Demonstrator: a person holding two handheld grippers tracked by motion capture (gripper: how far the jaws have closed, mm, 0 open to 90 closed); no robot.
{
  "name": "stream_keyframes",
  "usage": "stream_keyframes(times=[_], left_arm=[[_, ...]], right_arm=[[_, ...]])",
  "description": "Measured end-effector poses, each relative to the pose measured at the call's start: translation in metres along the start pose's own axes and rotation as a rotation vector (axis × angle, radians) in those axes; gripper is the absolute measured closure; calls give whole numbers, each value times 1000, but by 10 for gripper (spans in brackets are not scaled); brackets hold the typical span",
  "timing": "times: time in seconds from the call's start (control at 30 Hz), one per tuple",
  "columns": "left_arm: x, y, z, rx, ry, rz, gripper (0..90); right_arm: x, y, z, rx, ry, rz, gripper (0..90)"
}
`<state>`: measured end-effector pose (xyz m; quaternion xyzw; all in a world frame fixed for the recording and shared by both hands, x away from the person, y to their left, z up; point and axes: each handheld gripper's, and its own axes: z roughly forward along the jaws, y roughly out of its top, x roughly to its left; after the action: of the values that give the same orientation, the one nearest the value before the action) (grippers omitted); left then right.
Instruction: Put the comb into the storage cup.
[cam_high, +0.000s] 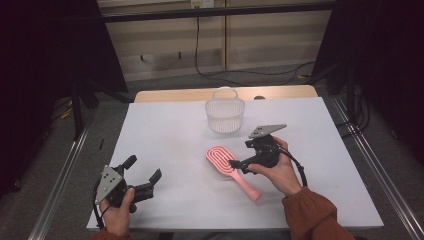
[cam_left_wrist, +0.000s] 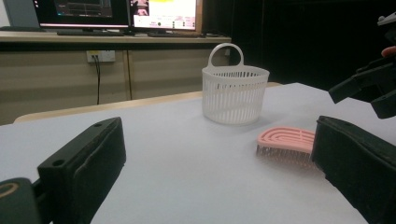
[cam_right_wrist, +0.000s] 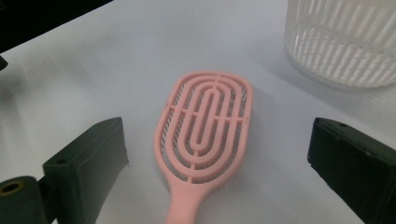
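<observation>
Right now the right gripper (cam_high: 235, 165) hangs over the pink vented hairbrush (cam_high: 231, 170), its jaws spread wide to either side of the brush head and gripping nothing. Lying flat on the white table (cam_high: 170, 145), the brush runs its handle back under that hand. Just beyond the gripper stands a white slatted basket (cam_high: 225, 115). Well off to its left, the left gripper (cam_high: 142, 175) rests low, jaws wide apart and empty.

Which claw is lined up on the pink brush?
The right claw: its open jaws straddle the pink vented plastic hairbrush. The left claw sits open, apart, over bare table.
</observation>
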<state>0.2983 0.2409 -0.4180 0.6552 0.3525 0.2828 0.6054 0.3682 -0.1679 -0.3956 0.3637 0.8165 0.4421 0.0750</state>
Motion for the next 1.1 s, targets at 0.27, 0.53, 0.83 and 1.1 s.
stream_keyframes(times=[0.27,0.53,0.83,1.1], left_arm=[[0,0,0,4,2,4,31],[1,0,0,2,-1,0,31],[0,0,0,5,-3,4,31],[0,0,0,6,-3,0,31]], right_arm=[[-1,0,11,43,19,25,52],[4,11,31,168,42,23,61],[4,22,53,316,-5,6,42],[3,24,64,355,8,28,51]])
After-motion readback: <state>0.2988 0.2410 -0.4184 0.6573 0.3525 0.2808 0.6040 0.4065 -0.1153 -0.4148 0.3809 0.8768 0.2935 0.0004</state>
